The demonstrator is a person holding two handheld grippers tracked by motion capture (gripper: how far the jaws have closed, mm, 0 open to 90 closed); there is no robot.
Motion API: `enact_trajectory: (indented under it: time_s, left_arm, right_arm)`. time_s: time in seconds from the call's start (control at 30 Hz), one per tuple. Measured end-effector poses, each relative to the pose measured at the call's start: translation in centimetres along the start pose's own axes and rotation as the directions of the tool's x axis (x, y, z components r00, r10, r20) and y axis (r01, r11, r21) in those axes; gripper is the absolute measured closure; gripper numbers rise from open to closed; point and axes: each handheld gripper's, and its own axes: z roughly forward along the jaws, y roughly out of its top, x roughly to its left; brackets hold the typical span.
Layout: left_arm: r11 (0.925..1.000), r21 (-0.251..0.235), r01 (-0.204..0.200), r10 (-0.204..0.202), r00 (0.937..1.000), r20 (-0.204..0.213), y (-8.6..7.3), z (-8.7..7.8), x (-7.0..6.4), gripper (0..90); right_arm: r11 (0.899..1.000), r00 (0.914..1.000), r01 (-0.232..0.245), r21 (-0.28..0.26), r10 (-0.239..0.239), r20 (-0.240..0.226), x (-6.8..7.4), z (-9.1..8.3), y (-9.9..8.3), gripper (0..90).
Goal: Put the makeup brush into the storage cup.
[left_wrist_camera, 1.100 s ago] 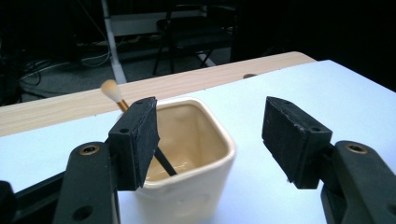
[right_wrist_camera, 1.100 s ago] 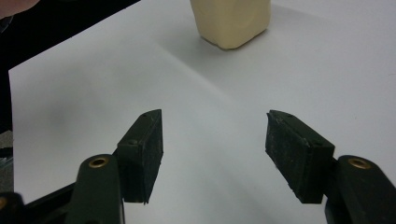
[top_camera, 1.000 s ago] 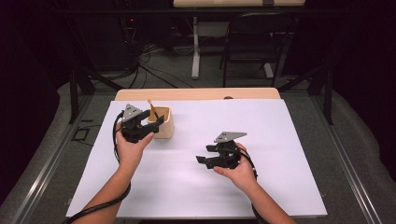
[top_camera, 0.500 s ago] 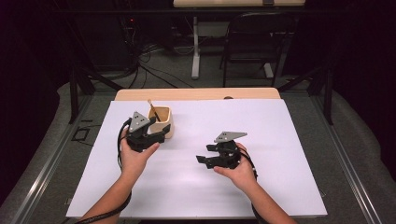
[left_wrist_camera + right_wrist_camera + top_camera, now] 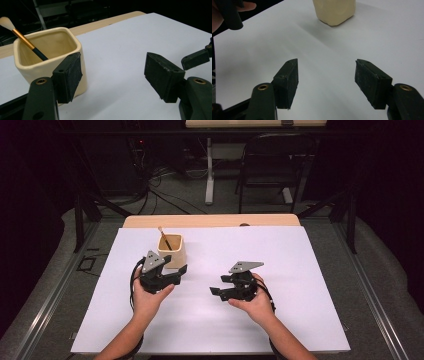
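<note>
A cream ceramic cup (image 5: pixel 174 252) stands on the white sheet at the far left, with a paintbrush (image 5: pixel 164 238) leaning in it, bristles up. My left gripper (image 5: pixel 175 274) is open and empty just in front of the cup. In the left gripper view the cup (image 5: pixel 50 57) and brush (image 5: pixel 23 37) sit behind the left jaw, with the left gripper (image 5: pixel 115 75) spread wide over bare sheet. My right gripper (image 5: pixel 219 285) is open and empty at mid-table, jaws pointing left. In the right gripper view the right gripper (image 5: pixel 327 75) faces the cup (image 5: pixel 334 11) from a distance.
A white sheet (image 5: pixel 300 270) covers the wooden table (image 5: pixel 210 221), whose far edge shows beyond it. The person's left hand (image 5: pixel 222 15) and its gripper appear at the top left of the right gripper view. A chair (image 5: pixel 272 165) and floor cables stand behind the table.
My left gripper has drawn back from beside the cup toward the person and slightly right. The brush stays in the cup. The right gripper has not moved.
</note>
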Motion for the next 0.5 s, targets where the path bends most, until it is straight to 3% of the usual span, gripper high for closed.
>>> enact_trajectory:
  time_s: [0.5]
  left_arm:
    - [0.9998,-0.015,-0.015,0.016,0.9991,0.040,-2.1,-0.6,-1.4,28.7]
  right_arm:
    - [1.000,1.0000,0.001,0.001,-0.001,0.001,0.0,0.0,0.0,35.2]
